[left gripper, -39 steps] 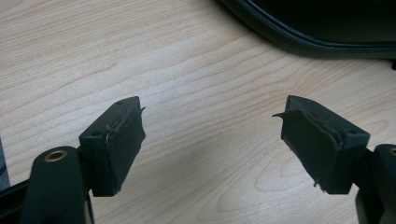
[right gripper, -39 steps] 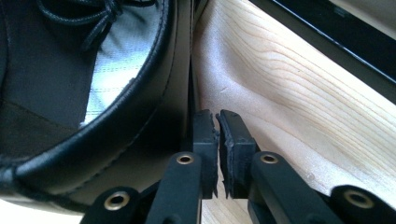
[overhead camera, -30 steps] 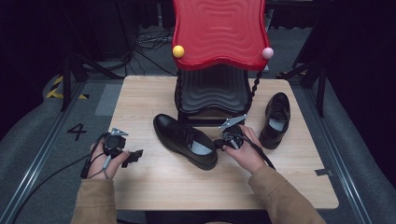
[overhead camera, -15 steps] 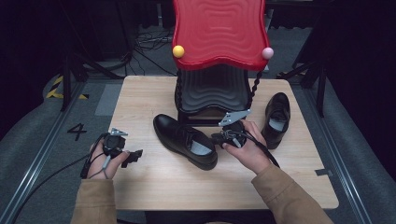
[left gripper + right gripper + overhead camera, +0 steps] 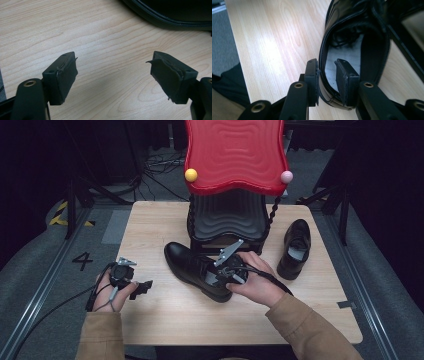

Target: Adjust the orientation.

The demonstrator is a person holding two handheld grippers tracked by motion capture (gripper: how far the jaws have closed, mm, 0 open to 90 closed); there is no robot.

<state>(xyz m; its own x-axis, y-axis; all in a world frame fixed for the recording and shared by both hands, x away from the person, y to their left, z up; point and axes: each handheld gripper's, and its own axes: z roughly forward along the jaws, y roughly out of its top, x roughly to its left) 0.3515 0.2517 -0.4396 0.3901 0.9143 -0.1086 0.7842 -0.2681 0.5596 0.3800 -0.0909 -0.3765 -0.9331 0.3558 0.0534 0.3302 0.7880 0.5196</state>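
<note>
In the high view, the right gripper (image 5: 227,270) sits over the heel opening of the near black shoe (image 5: 192,265), so its jaw tips and the shoe's collar beneath are hidden — how the pads stand against the leather cannot be told there. In the right gripper view the shoe's toe runs off the top edge, and its inside goes dark past the grey insole. In the left gripper view a dark shoe edge (image 5: 172,13) is cut off at the top — too little shows to tell which part. The red top (image 5: 235,155) hides the upper part of the black stand (image 5: 227,217).
</note>
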